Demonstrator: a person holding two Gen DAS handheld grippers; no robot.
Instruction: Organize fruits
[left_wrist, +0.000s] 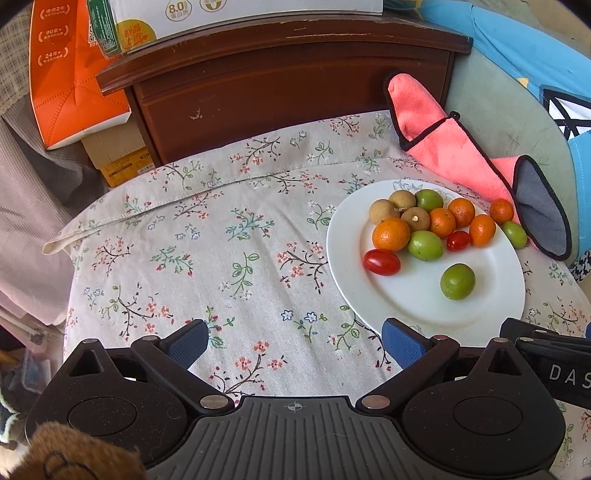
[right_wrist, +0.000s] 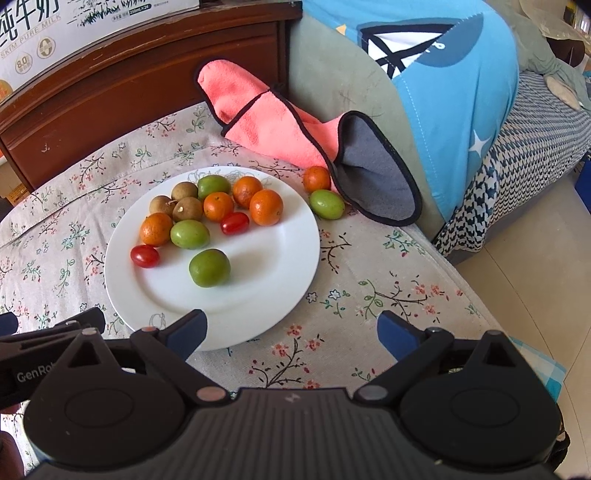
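Note:
A white plate (left_wrist: 480, 317) (right_wrist: 266, 280) lies on the flowered cloth and holds several small oranges, green fruits, brown longans and two cherry tomatoes. One green fruit (right_wrist: 209, 267) (left_wrist: 457, 281) sits alone near the plate's middle. Off the plate, by the pink cloth, lie one orange (right_wrist: 316, 178) (left_wrist: 501, 211) and one green fruit (right_wrist: 327, 204) (left_wrist: 514, 234). My left gripper (left_wrist: 294, 345) is open above the cloth, left of the plate. My right gripper (right_wrist: 291, 332) is open at the plate's near edge, with nothing between its fingers.
A pink and grey cloth (right_wrist: 280, 125) (left_wrist: 461, 147) lies behind the plate against a blue and green cushion (right_wrist: 443, 92). A dark wooden cabinet (left_wrist: 288, 92) stands at the back with cartons on top. The table edge drops to a tiled floor (right_wrist: 535, 258) on the right.

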